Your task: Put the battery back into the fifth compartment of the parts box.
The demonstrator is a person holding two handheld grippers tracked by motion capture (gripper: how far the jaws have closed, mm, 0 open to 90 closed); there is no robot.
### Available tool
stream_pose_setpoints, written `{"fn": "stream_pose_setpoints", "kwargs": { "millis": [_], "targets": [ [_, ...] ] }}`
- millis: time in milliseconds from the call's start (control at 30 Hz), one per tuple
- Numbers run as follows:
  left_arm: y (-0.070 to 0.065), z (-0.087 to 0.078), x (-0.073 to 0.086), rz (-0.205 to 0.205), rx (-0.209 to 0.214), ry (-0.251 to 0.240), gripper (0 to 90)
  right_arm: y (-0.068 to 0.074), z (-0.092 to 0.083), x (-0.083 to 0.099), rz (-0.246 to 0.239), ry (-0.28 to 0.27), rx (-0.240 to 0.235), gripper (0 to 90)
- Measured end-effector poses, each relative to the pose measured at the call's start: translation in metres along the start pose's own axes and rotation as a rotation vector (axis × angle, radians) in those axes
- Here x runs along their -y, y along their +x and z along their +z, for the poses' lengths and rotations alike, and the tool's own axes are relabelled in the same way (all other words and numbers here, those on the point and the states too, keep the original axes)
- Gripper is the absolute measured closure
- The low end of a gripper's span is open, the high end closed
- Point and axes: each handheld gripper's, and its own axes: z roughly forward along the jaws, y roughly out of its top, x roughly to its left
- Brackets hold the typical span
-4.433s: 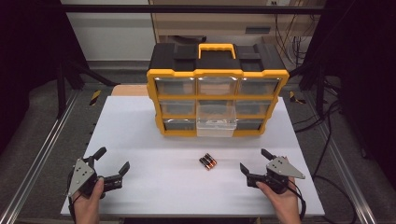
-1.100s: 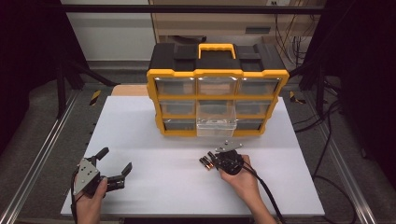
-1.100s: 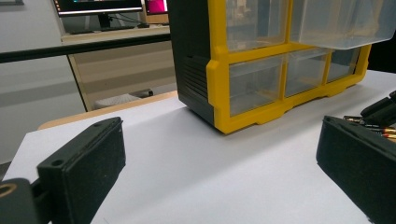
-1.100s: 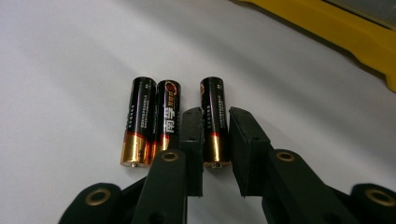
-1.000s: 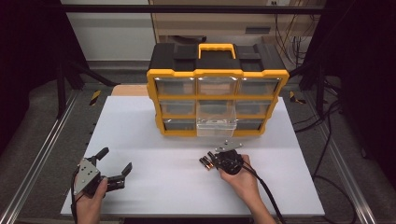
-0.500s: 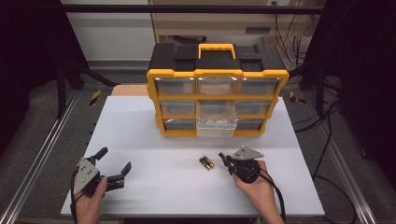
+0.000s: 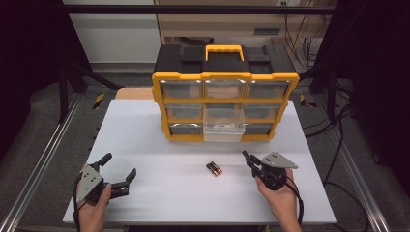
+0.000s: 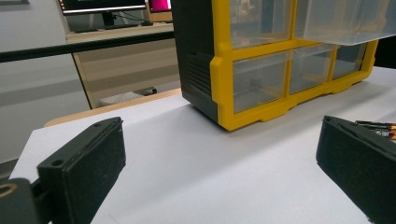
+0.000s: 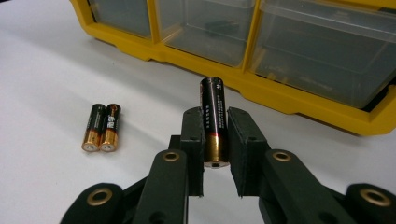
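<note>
Two black-and-copper batteries (image 7: 213, 168) lie side by side on the white table (image 7: 159, 150), in front of the yellow-and-black drawer organizer (image 7: 225, 92). My right gripper (image 7: 247, 158) hovers just right of them, shut on a third battery (image 9: 214, 119) that stands lengthwise between its pads, with the pair on the table (image 9: 102, 127) to its left. The organizer's middle drawer (image 7: 223, 126) stands pulled out. My left gripper (image 7: 118, 166) rests at the table's near left, open and with nothing in it; past its jaws I see the organizer (image 8: 219, 70) and the batteries (image 8: 380, 128).
The organizer's other clear drawers (image 9: 322, 51) are shut, and small items show dimly inside some. Metal rails (image 7: 43, 159) run along both sides of the table. Cables (image 7: 333, 159) trail off the right edge.
My right gripper has drawn away to the right from the batteries and lifted a little, carrying one battery. Two batteries stay on the table. The left gripper has not moved.
</note>
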Motion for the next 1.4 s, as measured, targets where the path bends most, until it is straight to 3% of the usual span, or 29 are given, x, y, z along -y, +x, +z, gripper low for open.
{"fn": "stream_pose_setpoints", "kwargs": {
  "millis": [333, 633, 700, 933, 1067, 1200, 1400],
  "targets": [
    [0.0, 0.001, 0.0, -0.003, 0.005, -0.004, 1.4, -0.004, -0.004, -0.001, 0.016, -0.027, 0.01, 76.8],
    [0.0, 0.001, 0.0, 0.005, 0.002, 0.001, 1.4, -0.009, -0.018, -0.011, 0.047, -0.098, 0.012, 76.9],
    [-0.001, 0.001, 0.0, 0.009, 0.003, 0.004, 1.4, -0.008, -0.022, -0.017, 0.032, -0.116, 0.018, 76.8],
    [-0.005, 0.002, 0.0, 0.021, 0.01, 0.012, 1.3, -0.006, -0.046, -0.045, -0.021, -0.183, 0.054, 76.9],
    [-0.004, 0.001, 0.0, 0.02, 0.008, 0.007, 1.3, -0.003, -0.059, -0.07, -0.07, -0.207, 0.06, 76.9],
    [-0.004, 0.001, 0.0, 0.018, 0.014, 0.004, 1.3, 0.003, -0.066, -0.098, -0.112, -0.202, 0.063, 76.8],
    [-0.007, 0.003, 0.0, 0.014, 0.029, 0.007, 1.3, 0.016, -0.062, -0.135, -0.176, -0.181, 0.032, 76.8]
  ]
}}
